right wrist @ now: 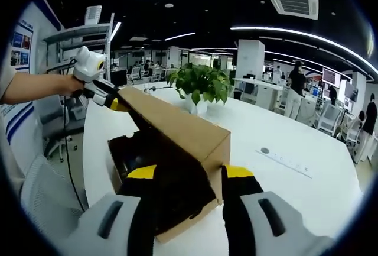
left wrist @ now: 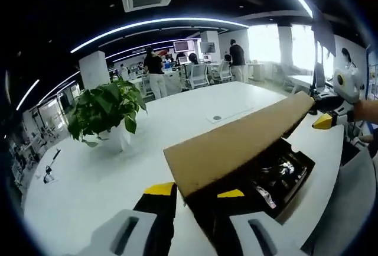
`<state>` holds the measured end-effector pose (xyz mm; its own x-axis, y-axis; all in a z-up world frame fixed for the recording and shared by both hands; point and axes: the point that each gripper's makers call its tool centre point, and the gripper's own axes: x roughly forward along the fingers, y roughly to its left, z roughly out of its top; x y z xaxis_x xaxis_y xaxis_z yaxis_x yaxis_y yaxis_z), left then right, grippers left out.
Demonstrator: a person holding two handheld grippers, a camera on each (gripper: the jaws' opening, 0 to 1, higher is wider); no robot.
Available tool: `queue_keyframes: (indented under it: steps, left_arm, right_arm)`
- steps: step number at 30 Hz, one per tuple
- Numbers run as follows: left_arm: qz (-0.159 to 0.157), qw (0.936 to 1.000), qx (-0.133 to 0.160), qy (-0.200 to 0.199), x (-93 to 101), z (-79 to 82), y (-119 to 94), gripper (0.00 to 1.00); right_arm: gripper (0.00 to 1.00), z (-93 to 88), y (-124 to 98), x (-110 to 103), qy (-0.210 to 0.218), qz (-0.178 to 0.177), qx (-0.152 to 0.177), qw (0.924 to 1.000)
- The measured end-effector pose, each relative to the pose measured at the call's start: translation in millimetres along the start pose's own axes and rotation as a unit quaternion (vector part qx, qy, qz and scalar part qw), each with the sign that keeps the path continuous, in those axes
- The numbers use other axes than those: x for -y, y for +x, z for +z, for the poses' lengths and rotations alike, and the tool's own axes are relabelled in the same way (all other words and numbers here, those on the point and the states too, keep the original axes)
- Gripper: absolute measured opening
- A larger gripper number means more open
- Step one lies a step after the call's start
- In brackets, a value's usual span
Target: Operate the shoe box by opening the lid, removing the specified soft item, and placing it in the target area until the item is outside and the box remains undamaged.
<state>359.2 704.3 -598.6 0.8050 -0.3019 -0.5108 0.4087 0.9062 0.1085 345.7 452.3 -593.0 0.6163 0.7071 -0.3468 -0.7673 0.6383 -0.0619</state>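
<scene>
With the brown cardboard shoe box [left wrist: 277,176] resting on the white table [left wrist: 106,179], each gripper [left wrist: 196,192] [right wrist: 190,172] clamped one end of its raised brown cardboard lid [left wrist: 236,141], so uneven lifting risked tearing the hinge.

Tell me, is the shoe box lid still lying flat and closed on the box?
No, the cardboard lid is tilted up, held at both ends by the grippers, with the dark box interior exposed beneath.
</scene>
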Motion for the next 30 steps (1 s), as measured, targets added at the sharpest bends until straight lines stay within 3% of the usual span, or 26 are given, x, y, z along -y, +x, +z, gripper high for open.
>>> queue_keyframes:
  steps: [13, 17, 22, 26, 30]
  left_arm:
    - [0.050, 0.9987, -0.003, -0.011, -25.9, 16.1, 14.1, 0.04]
    - [0.053, 0.9984, 0.001, -0.021, -29.1, 20.0, 17.5, 0.03]
    - [0.050, 0.9963, 0.009, -0.070, -34.3, 24.9, 22.0, 0.02]
    - [0.051, 0.9963, 0.010, -0.069, -36.0, 28.0, 27.2, 0.02]
    - [0.051, 0.9964, 0.010, -0.068, -38.7, 31.1, 32.4, 0.02]
  right_arm:
    - [0.31, 9.7, 13.5, 25.7, -0.033, -0.025, 0.009, 0.9991]
    - [0.30, 11.5, 17.0, 32.0, -0.035, -0.030, 0.012, 0.9989]
    - [0.26, 14.6, 23.3, 43.7, -0.033, -0.047, 0.020, 0.9981]
    - [0.29, 9.1, 24.4, 52.3, -0.035, -0.067, 0.018, 0.9970]
    - [0.26, -12.2, 24.6, 55.9, -0.021, -0.073, -0.003, 0.9971]
